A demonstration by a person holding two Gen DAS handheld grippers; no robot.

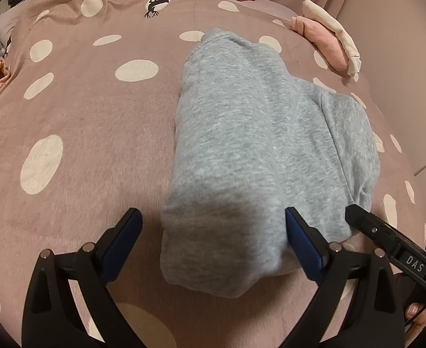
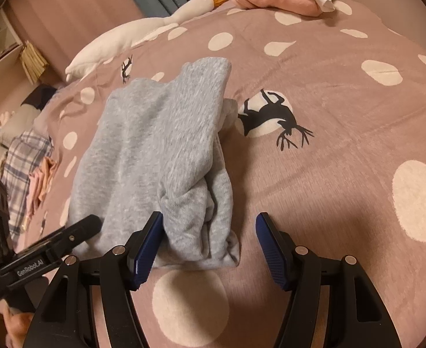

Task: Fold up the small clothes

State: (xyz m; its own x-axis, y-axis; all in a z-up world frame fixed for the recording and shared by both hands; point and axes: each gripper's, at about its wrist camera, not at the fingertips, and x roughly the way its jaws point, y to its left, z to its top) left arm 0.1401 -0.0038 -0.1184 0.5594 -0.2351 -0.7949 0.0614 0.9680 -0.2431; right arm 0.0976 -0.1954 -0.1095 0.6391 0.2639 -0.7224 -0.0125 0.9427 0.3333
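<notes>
Now, folded grey knit garment on the pink spotted bedcover, left gripper and right gripper both open.
Only the right wrist view shows the black deer print; pink and white folded clothes sit near the far edge.

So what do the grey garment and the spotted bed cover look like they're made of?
Grey garment: looks like soft heathered knit, probably cotton-blend jersey or fleece; the sign is a flecked, matte surface with thick, rounded folds. Spotted bed cover: looks like brushed, matte woven fabric, maybe cotton or microfibre; a faint nap shows, and the dots look printed.
</notes>
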